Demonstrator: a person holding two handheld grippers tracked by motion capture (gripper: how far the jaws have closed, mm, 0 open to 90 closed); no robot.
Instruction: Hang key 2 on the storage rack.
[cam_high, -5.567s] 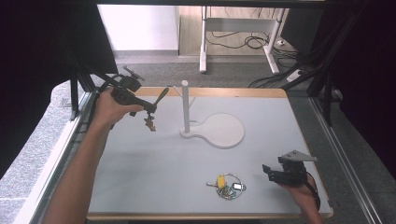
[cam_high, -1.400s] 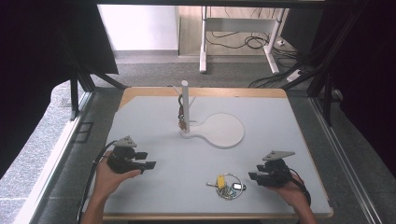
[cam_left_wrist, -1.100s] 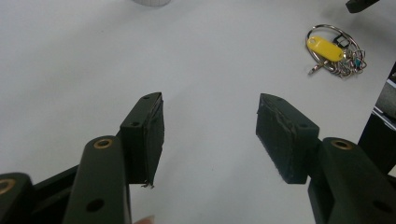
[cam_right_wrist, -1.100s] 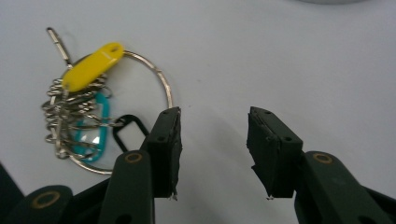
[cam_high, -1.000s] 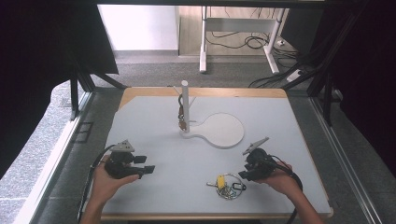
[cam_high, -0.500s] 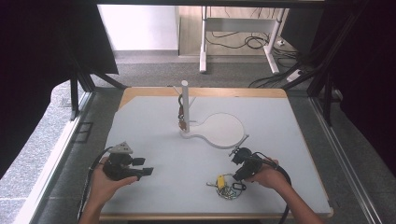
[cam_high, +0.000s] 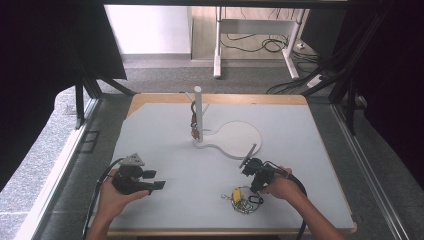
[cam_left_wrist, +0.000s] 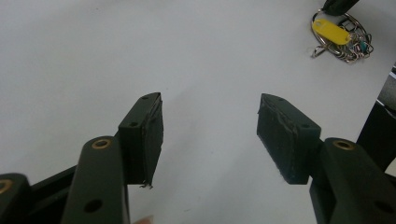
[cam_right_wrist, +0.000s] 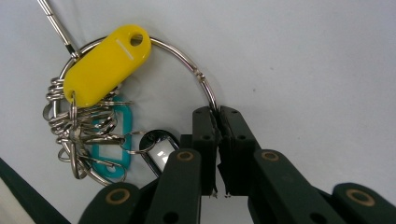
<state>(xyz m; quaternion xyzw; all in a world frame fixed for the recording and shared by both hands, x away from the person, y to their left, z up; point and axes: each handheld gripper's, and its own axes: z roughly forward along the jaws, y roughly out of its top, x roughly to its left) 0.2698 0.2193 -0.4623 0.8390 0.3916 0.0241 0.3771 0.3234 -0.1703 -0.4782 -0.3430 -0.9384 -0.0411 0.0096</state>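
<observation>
A: What does the right gripper (cam_right_wrist: 217, 119) hold?

B: Its jaws have just been closing and are now clamped on the wire of the large key ring (cam_right_wrist: 187, 56), which runs between the two pads. In the high view this gripper (cam_high: 252, 172) lies low over the front right part of the table (cam_high: 310, 150), with the key bunch (cam_high: 242, 199) just in front of the hand.

A: What hangs on the ring?

B: A yellow tag (cam_right_wrist: 105, 65) lies uppermost. Beneath it sit a cluster of small steel rings (cam_right_wrist: 70, 126), a teal tag (cam_right_wrist: 114, 140) and a black fob with a pale window (cam_right_wrist: 156, 147). All of it rests flat on the table; the large ring is pinched on the side away from the tags.

A: And the left gripper (cam_left_wrist: 210, 135)?

B: Its jaws stand well apart with nothing but bare table between them. In the high view it (cam_high: 135, 177) rests at the front left of the table, well apart from the keys. Its own view shows the key bunch (cam_left_wrist: 341, 37) far off at the upper right.

A: What else stands on the table?

B: A white upright post (cam_high: 198, 115) on a round white base (cam_high: 240, 140), near the middle toward the far edge. A second bunch of small items (cam_high: 194, 127) hangs against the post; what they are cannot be told.
</observation>
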